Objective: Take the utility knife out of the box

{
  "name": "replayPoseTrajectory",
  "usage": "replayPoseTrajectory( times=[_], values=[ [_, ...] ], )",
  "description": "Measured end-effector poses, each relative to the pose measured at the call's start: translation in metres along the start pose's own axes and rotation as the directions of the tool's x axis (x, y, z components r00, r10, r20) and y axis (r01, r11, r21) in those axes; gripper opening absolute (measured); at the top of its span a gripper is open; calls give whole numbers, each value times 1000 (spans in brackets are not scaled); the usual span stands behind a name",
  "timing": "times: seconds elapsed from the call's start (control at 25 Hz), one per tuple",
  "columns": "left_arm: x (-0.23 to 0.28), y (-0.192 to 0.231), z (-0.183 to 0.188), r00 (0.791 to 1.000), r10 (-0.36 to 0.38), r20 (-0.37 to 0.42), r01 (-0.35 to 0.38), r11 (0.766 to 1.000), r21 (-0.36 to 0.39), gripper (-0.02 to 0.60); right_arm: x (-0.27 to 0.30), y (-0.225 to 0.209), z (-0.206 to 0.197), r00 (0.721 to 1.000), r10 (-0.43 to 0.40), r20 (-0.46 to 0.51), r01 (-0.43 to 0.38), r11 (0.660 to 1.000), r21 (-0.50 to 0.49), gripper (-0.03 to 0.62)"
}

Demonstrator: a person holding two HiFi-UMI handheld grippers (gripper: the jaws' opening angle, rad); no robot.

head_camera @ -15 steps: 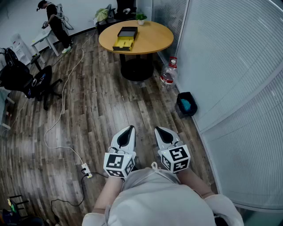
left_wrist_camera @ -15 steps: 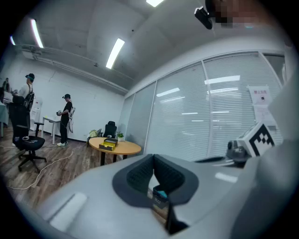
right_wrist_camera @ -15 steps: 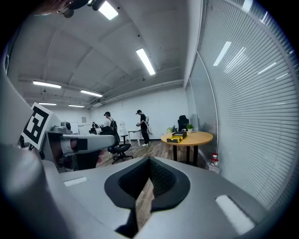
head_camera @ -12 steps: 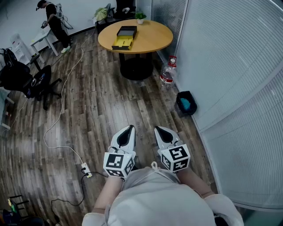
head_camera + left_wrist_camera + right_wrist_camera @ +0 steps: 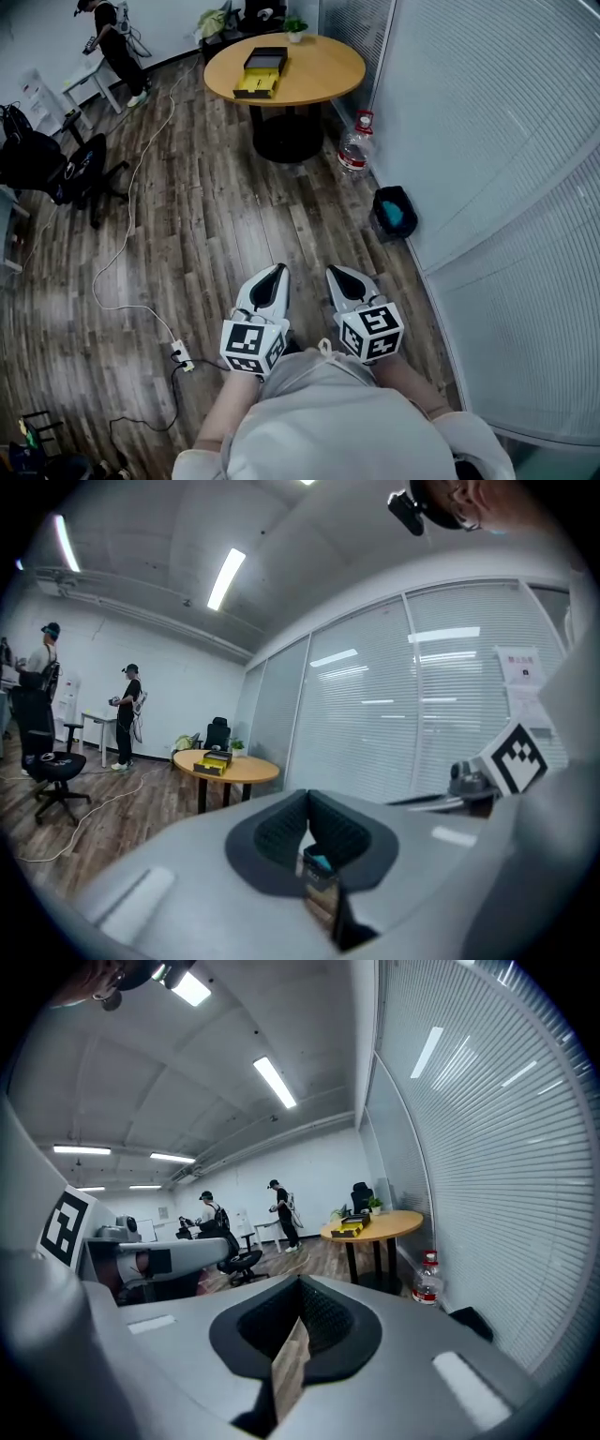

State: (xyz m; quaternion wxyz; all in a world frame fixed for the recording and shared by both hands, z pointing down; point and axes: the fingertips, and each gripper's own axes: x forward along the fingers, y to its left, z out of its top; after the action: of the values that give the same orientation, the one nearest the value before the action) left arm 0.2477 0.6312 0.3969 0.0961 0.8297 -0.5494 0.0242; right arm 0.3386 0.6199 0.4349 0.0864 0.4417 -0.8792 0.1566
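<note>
The box [image 5: 260, 73] lies on a round wooden table [image 5: 319, 70] far ahead, with a yellow tray and a black part behind it. From here I cannot make out the utility knife. Both grippers are held close to my body, side by side above the floor and well short of the table. My left gripper [image 5: 274, 274] is shut and empty, and my right gripper [image 5: 336, 274] is also shut and empty. In the left gripper view the table [image 5: 246, 770] and the box [image 5: 214, 761] appear small beyond the jaws. The right gripper view shows the box [image 5: 352, 1226] on the table [image 5: 394, 1223].
A glass wall with blinds runs along the right. By it stand a water bottle [image 5: 354, 150] and a black bin [image 5: 394, 214]. An office chair [image 5: 66, 169] is at the left, and a white cable leads to a power strip [image 5: 181, 358]. A person [image 5: 111, 37] stands far back left.
The table, bottle and bin have slid slightly upward in the head view. Both grippers stay shut, side by side in the same place.
</note>
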Motion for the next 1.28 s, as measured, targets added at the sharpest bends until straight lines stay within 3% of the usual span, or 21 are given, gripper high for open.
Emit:
replayPoseTrajectory(
  times=[0.36,0.64,1.04,1.28],
  values=[
    [15,43,-8,998,37,-42,-37,999,-11,6,45,-3,-7,999,21,-42,-18,997,71,-2],
    [61,110,-5,998,-8,-62,6,1000,-27,6,122,-9,3,997,-22,-73,30,994,109,-2],
    [132,298,56,1000,-12,0,12,999,-43,5,293,12,62,993,-96,-74,104,989,101,-2],
    [159,400,73,999,-17,-29,15,997,-75,6,386,34,95,988,-132,-82,139,986,92,-2]
  ],
)
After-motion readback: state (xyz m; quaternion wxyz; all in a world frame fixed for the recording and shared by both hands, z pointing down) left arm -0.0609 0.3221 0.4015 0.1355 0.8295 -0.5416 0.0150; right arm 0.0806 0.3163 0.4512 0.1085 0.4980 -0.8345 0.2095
